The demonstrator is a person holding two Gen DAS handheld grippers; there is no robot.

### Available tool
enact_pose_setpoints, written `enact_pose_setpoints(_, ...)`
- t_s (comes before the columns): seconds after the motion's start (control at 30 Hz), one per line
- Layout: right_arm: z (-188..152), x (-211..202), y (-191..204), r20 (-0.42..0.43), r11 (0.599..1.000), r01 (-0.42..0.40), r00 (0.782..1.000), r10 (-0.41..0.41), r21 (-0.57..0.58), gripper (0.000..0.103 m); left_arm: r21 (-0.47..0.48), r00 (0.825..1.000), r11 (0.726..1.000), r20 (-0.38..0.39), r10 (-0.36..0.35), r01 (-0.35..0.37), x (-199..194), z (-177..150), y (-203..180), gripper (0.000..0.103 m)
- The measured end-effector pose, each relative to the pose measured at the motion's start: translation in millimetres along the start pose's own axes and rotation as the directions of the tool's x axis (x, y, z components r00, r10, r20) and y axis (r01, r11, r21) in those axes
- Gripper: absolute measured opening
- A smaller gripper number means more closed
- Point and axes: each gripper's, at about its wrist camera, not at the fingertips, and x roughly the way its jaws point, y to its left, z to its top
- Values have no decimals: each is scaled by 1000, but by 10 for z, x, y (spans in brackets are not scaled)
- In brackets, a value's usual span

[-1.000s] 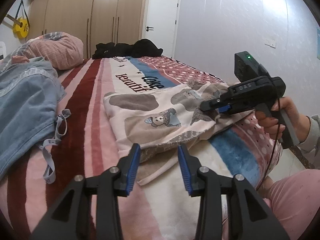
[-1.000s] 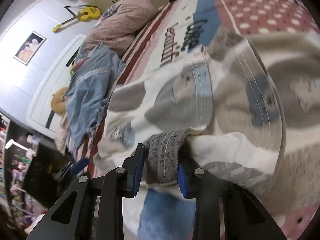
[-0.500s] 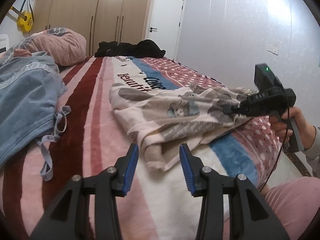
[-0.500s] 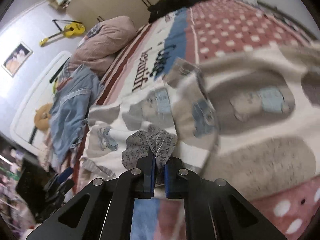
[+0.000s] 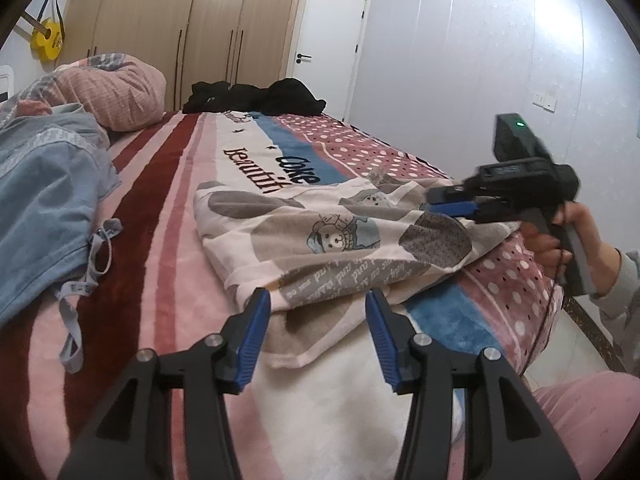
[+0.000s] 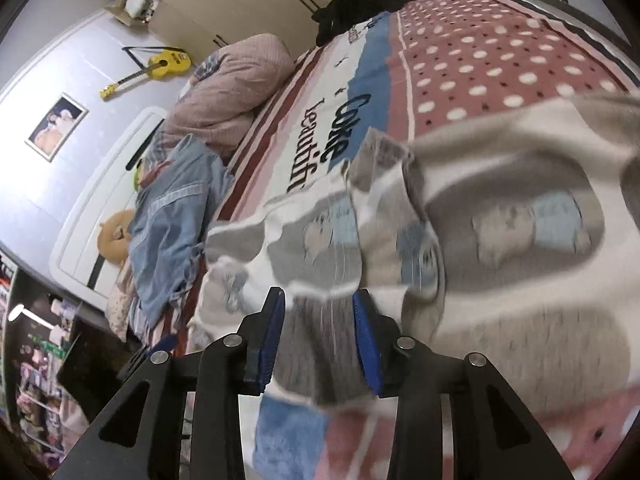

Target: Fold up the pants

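Note:
Cream pants [image 5: 332, 236] with grey patches and a bear print lie folded on the striped blanket [image 5: 168, 240]. My left gripper [image 5: 318, 328] hovers at their near hem; its jaws are opening, and the hem's corner shows between the pads without being pressed. In the left wrist view a hand holds my right gripper [image 5: 436, 202] over the pants' right edge. In the right wrist view the right gripper [image 6: 319, 332] has its jaws opening, and the blurred pants [image 6: 520, 240] lie loose under and between the pads.
A blue denim garment [image 5: 40, 208] and a pink pillow [image 5: 112, 96] lie at the left of the bed. Black clothes [image 5: 256, 96] sit at the far end. The bed's edge drops off at the right, beside a pink-trousered leg [image 5: 592, 412].
Half a second ago the right gripper was shut on a bunch of the pants; now its jaws stand apart and the fabric has dropped flat. The left jaws are slightly wider.

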Motion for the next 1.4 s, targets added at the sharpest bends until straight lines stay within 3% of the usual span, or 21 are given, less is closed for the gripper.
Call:
enact_pose_setpoints(0.2, 217, 497, 10, -91, 996, 59, 994, -65, -67, 31, 19, 999, 999, 11, -32, 32, 178, 113, -32, 45)
enact_pose_setpoints(0.3, 262, 579, 104, -70, 990, 75, 994, -84, -123, 31, 34, 998, 998, -4, -56, 56, 292, 136, -52, 45)
enact_pose_setpoints(0.33, 266, 591, 123, -65, 989, 75, 994, -84, -128, 28, 40, 998, 998, -18, -56, 57, 341, 129, -65, 45)
enact_pose_setpoints(0.4, 266, 623, 158, -79, 986, 68, 994, -80, -149, 7, 44, 997, 997, -39, -60, 62, 399, 107, -81, 45)
enact_pose_setpoints(0.47, 253, 615, 197, -61, 982, 82, 994, -94, -172, 2, 42, 997, 998, -57, -54, 56, 434, 64, -88, 45)
enact_pose_setpoints(0.63, 279, 446, 263, 26, 976, 118, 993, -116, -182, 1, 28, 996, 998, -62, -62, 64, 422, 3, -60, 45)
enact_pose_setpoints(0.8, 383, 356, 261, 82, 958, 221, 974, -209, -181, 0, 30, 995, 997, -77, -69, 72, 421, -56, -77, 45)
enact_pose_setpoints(0.9, 396, 459, 225, 89, 925, 313, 950, -301, -217, 1, 24, 995, 997, -80, -65, 67, 418, -89, -81, 45)
enact_pose_setpoints(1.03, 372, 418, 61, 20, 958, 258, 966, -257, -122, 9, 0, 995, 998, -69, -70, 70, 327, -88, -56, 46)
enact_pose_setpoints(1.13, 279, 75, -20, 63, 968, 241, 969, -237, -72, 35, -30, 995, 996, -41, -88, 87, 218, -63, -31, 57)
enact_pose_setpoints(1.17, 228, -109, -77, 93, 967, 249, 965, -244, -48, 47, -37, 996, 996, -34, -88, 87, 194, -50, -25, 58)
enact_pose_setpoints(1.23, 111, -499, -253, 150, 968, 251, 956, -252, 28, 58, -52, 997, 996, -21, -78, 77, 146, -22, -18, 60)
enact_pose_setpoints(1.33, -49, -1066, -622, 225, 953, 240, 934, -278, 185, 71, -93, 998, 993, 2, -67, 67, 100, 55, 10, 69)
enact_pose_setpoints(1.4, -146, -1374, -834, 277, 928, 255, 903, -329, 270, 74, -132, 998, 990, 16, -57, 59, 87, 116, 39, 72)
